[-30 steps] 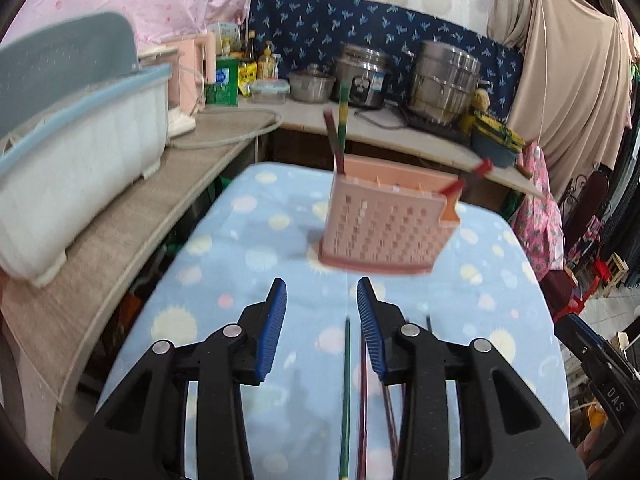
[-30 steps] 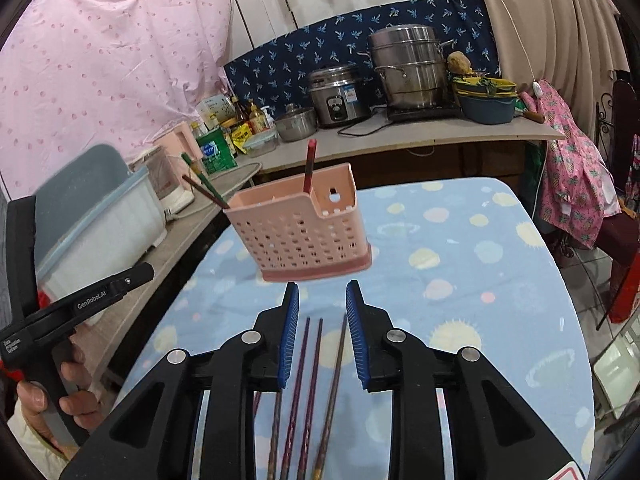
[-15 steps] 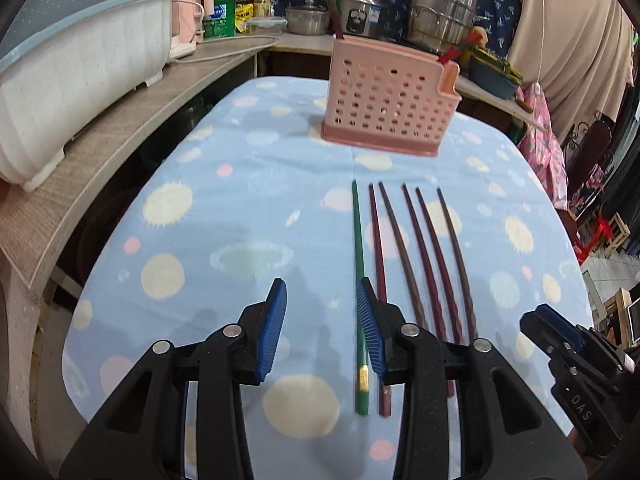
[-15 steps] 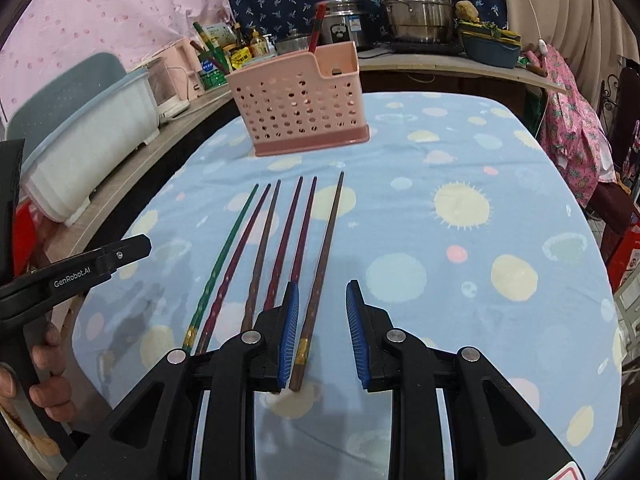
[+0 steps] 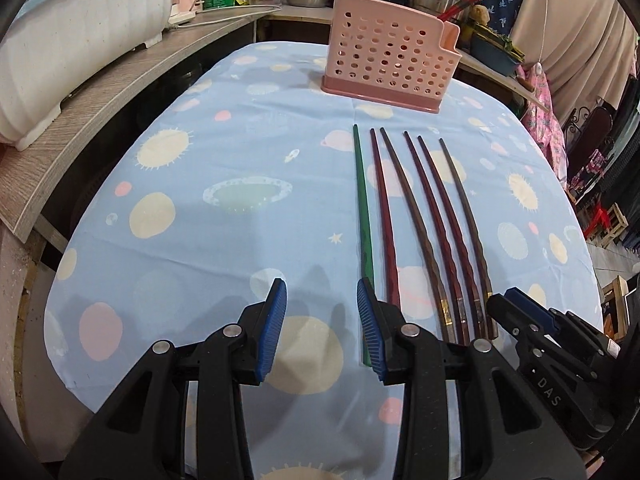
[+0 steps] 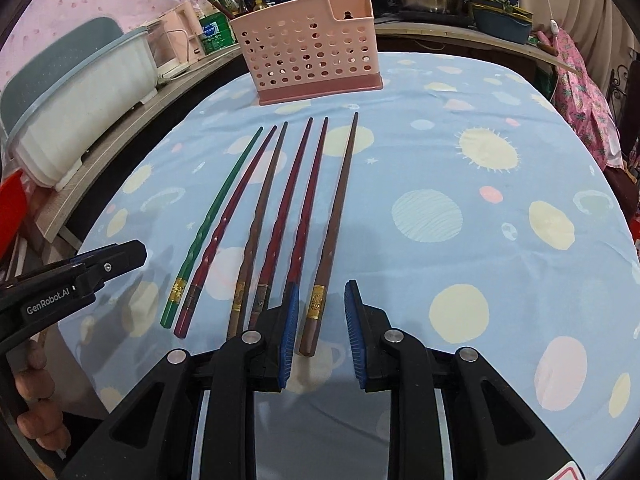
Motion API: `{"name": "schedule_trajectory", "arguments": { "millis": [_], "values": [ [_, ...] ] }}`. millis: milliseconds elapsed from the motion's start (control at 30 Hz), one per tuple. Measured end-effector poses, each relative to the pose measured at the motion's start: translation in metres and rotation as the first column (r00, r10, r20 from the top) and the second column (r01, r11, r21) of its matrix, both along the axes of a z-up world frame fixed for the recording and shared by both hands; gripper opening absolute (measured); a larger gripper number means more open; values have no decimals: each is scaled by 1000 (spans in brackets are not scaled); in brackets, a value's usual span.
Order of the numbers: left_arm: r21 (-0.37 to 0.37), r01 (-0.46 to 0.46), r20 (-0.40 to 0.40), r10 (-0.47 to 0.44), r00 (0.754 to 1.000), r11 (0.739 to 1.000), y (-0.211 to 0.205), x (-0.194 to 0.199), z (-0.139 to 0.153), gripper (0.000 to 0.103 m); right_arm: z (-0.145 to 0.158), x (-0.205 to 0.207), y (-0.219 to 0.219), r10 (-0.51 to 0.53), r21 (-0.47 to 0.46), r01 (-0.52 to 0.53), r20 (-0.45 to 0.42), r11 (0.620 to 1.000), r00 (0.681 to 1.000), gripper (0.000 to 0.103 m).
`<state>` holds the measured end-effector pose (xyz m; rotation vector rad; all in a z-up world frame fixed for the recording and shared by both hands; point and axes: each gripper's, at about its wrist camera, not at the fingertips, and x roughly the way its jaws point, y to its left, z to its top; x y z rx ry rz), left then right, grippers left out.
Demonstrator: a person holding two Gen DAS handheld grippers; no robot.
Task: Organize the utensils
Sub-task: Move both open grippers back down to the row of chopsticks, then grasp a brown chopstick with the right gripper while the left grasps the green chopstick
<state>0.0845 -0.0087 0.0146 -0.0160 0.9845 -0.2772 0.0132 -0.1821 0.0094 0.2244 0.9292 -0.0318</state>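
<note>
A: What was seen from the left wrist?

B: The left gripper was held low over the tablecloth with its jaws apart and nothing between them. The green chopstick was laid just beside the right-hand pad, outside the gap. Five more chopsticks were fanned out to its right, tips toward the pink utensil basket, which was set upright at the far end of the table. The right gripper's tip was seen at the lower right edge.

A: And from the right wrist?

B: The right gripper was also found with its jaws parted. The butt end of the brown chopstick, the rightmost of the six, was framed between the pads, but no pad was seen pressing on it. A few chopsticks were stood in the basket. The left gripper was noted at the left, held by a hand.
</note>
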Motion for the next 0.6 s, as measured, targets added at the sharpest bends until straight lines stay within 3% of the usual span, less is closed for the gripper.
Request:
{"name": "schedule_trajectory", "arguments": {
  "millis": [600],
  "values": [
    [5,36,-34,-36,999,999,-10,-7,-11,40,-7,-8,0,0,-51,1,7,999,1000,8]
  ]
}}
